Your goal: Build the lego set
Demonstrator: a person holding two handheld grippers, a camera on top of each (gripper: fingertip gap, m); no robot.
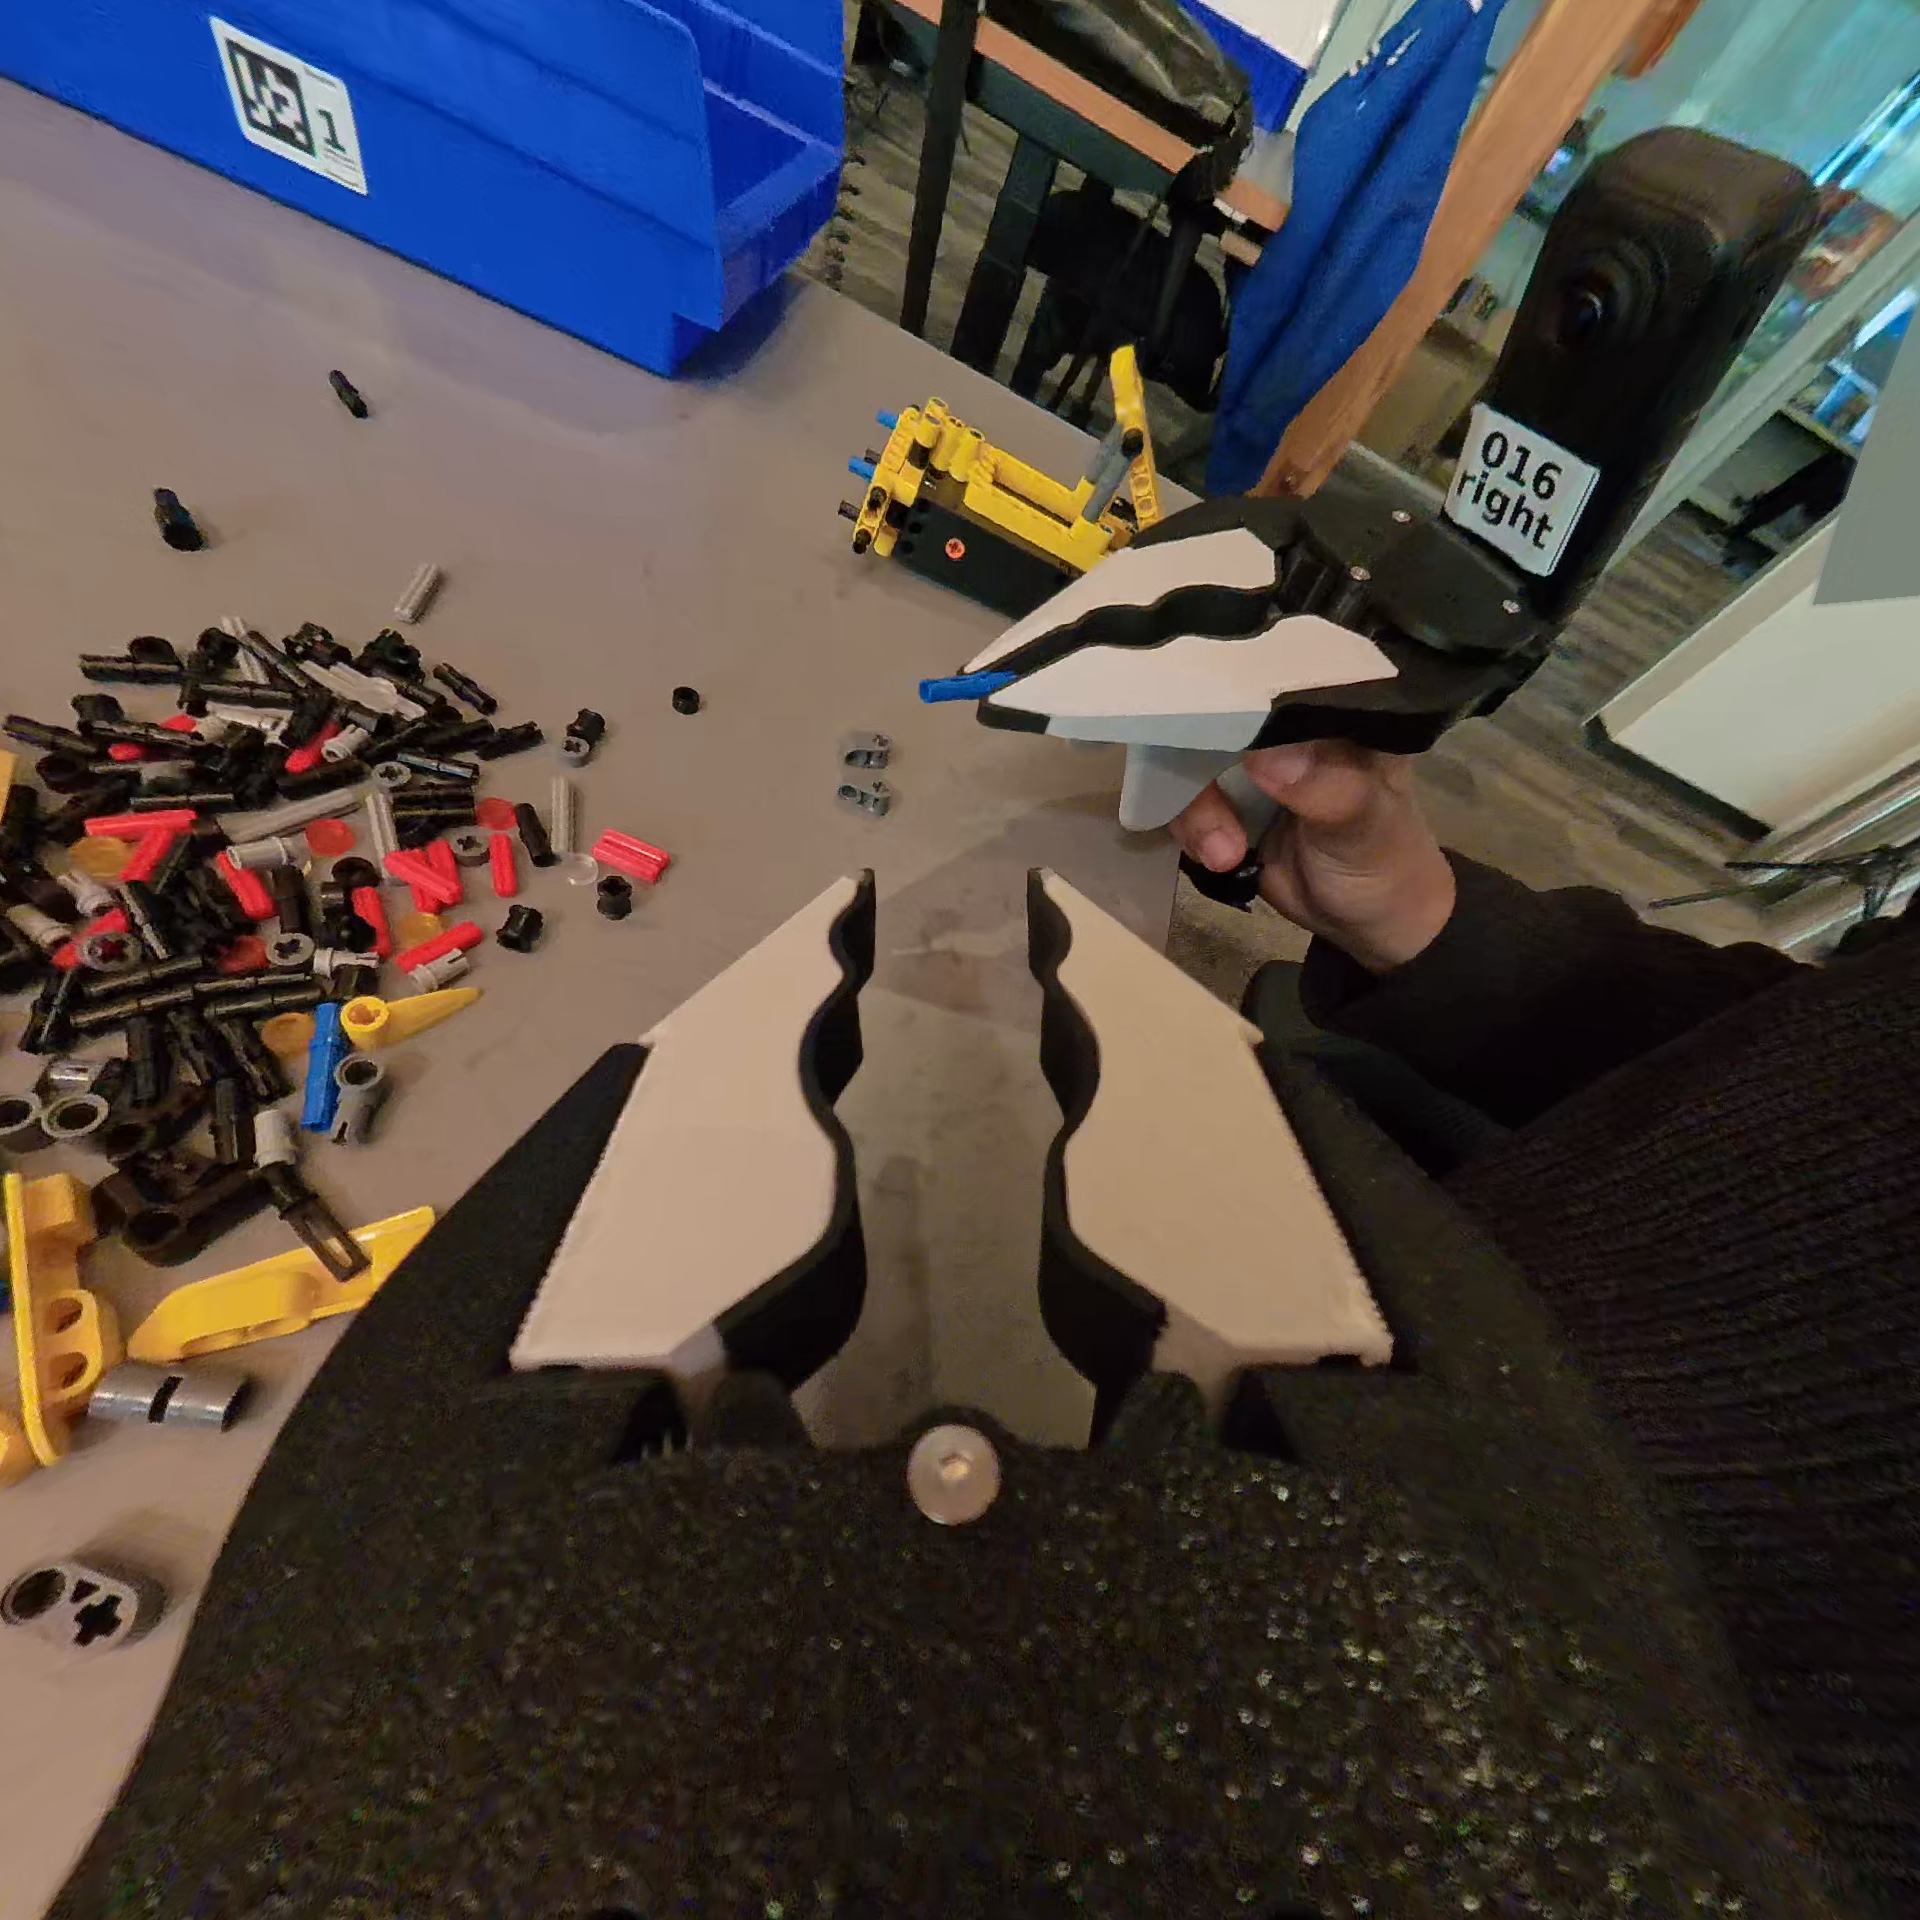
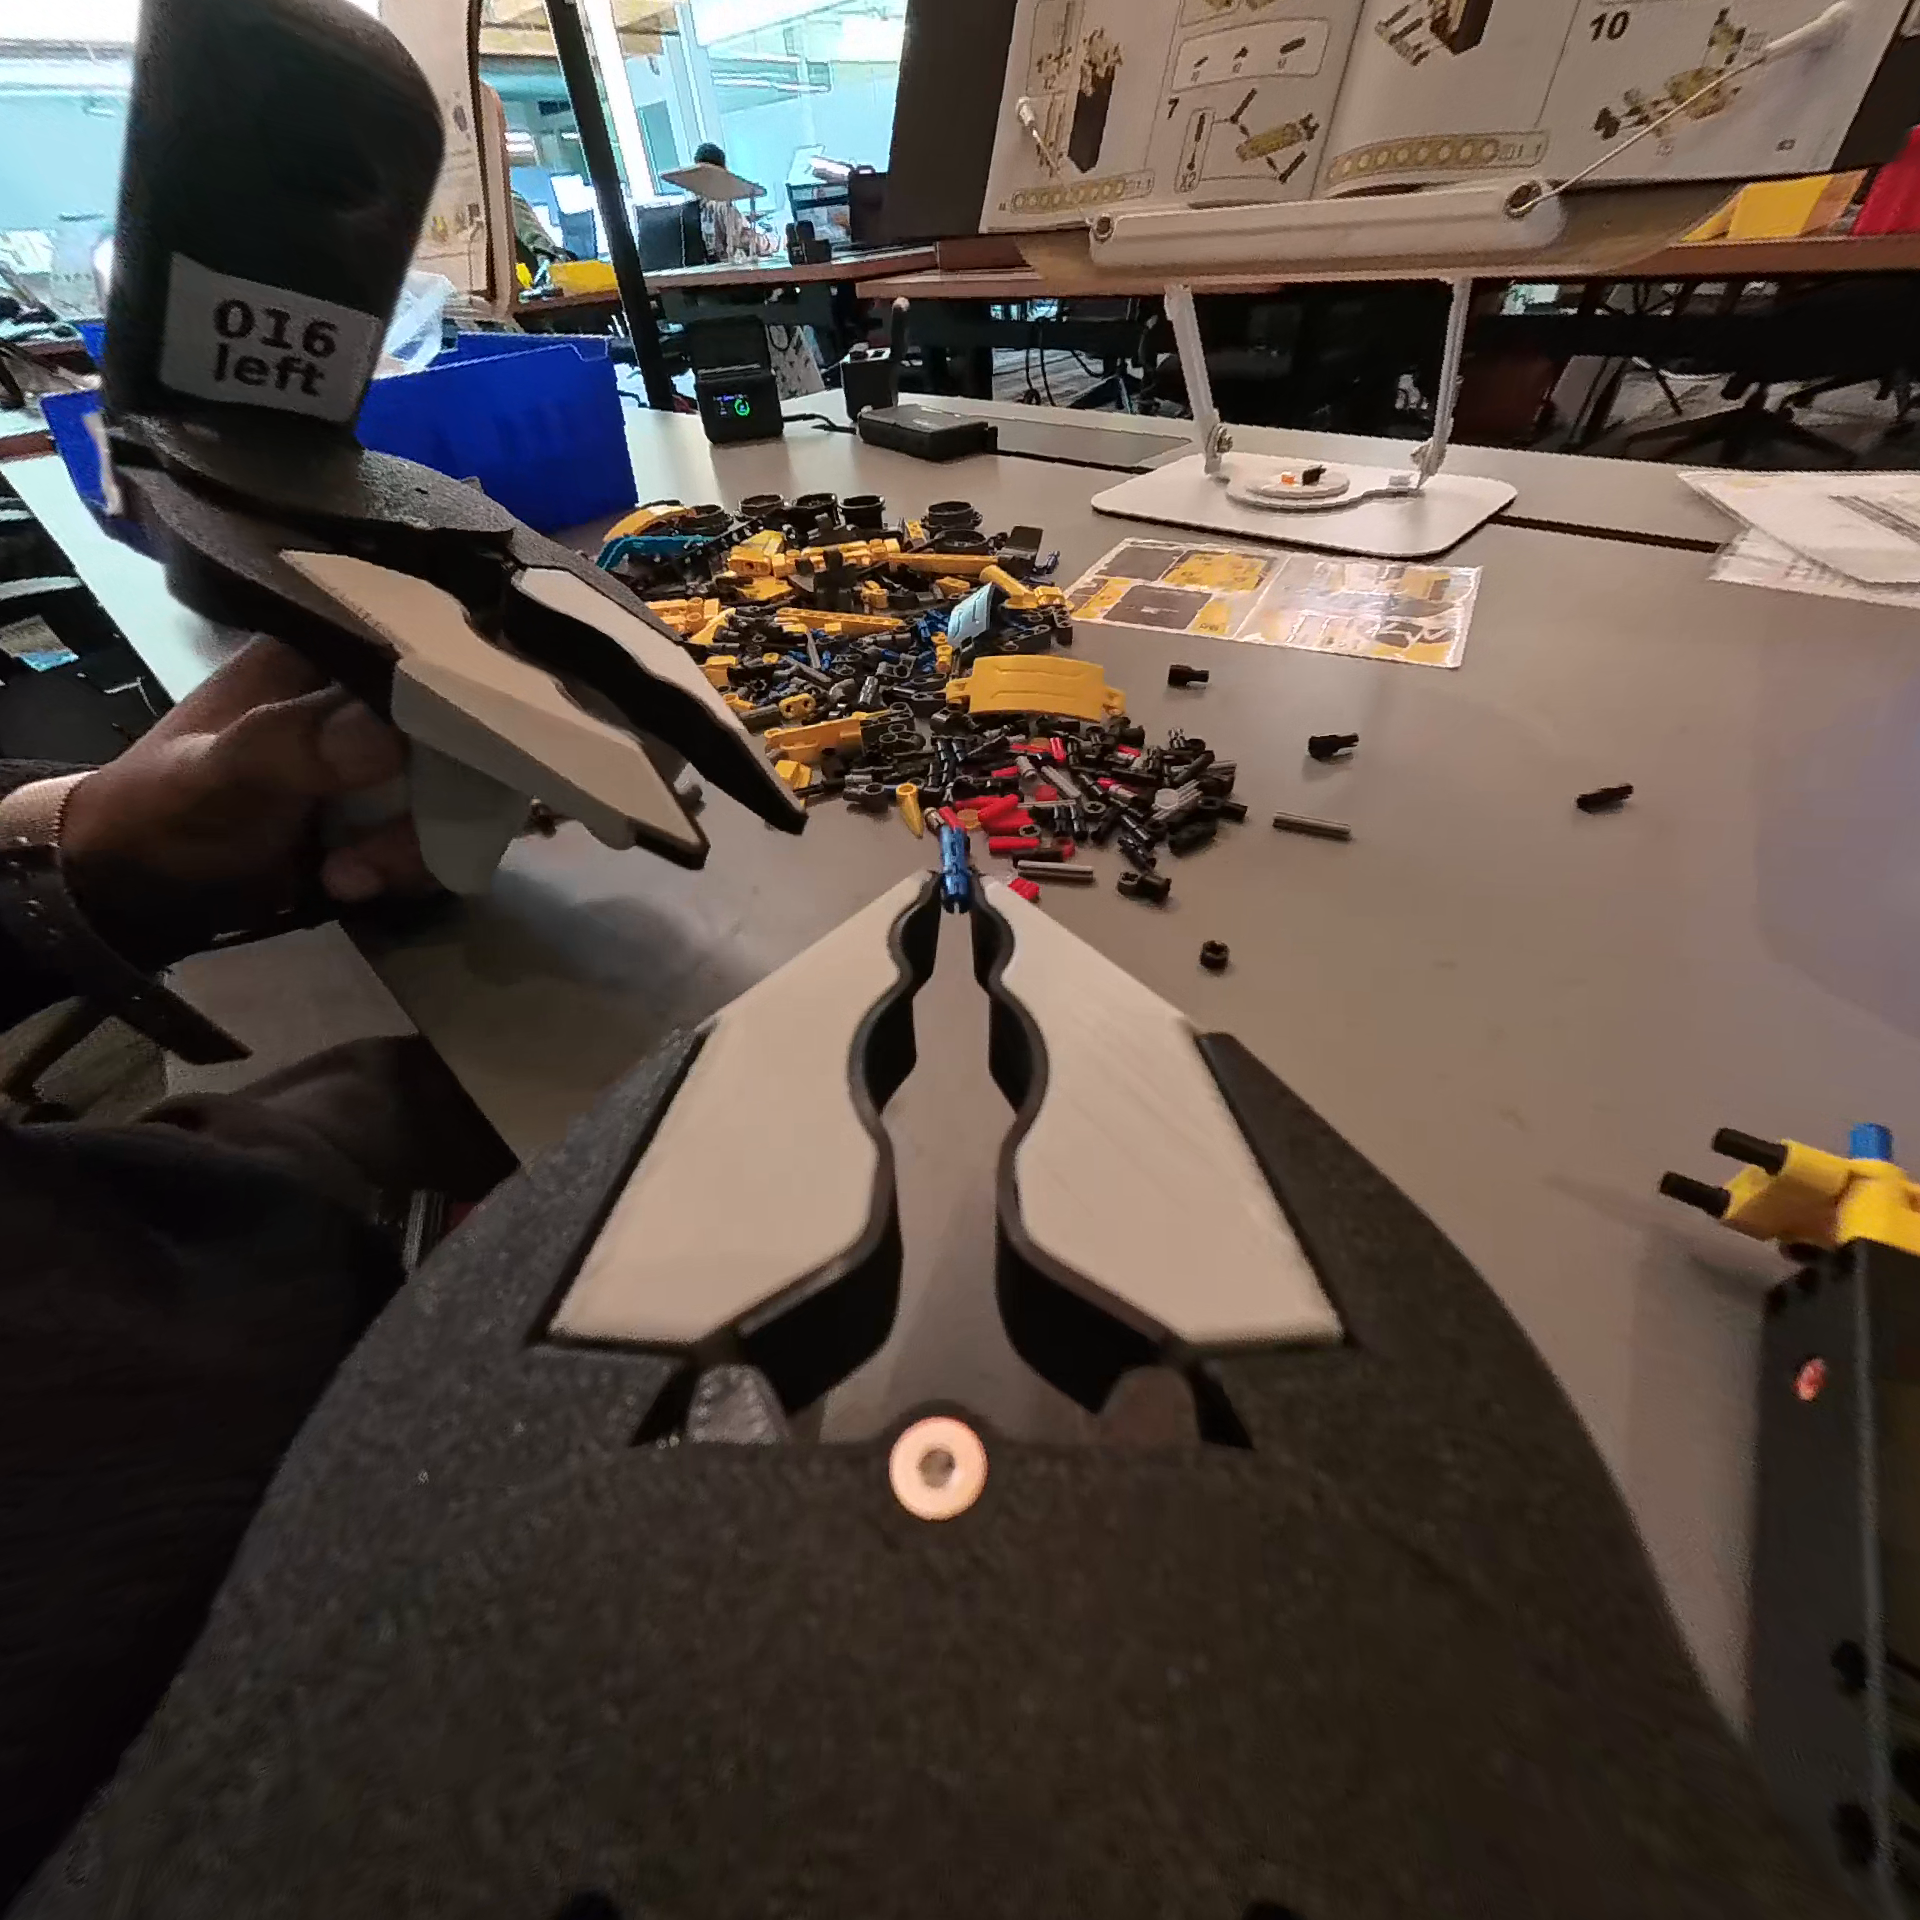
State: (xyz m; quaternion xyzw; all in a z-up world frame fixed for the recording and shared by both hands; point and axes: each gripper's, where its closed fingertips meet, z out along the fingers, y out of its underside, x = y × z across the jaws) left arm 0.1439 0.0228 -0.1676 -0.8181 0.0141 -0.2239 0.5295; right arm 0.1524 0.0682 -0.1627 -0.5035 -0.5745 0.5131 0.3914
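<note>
My right gripper [image 2: 956,894] is shut on a small blue pin [image 2: 954,864] that sticks out past its tips, held above the grey table. It also shows in the left wrist view [image 1: 982,691] with the blue pin [image 1: 961,686] pointing left. My left gripper [image 1: 951,883] is open and empty, above the table's near edge; in the right wrist view [image 2: 753,836] it hangs at the left. A pile of small black, red, grey and yellow building pieces [image 1: 239,831] lies left of it. A part-built yellow and black model [image 1: 997,499] stands farther back.
A blue bin [image 1: 499,156] stands at the back left. In the right wrist view, an open instruction booklet [image 2: 1351,94] rests on a white stand [image 2: 1309,499], a sticker sheet [image 2: 1278,603] lies flat, and loose black pins [image 2: 1605,798] are scattered. The table edge [image 1: 1164,831] is near. The grippers' ends are close to 5 cm from one another.
</note>
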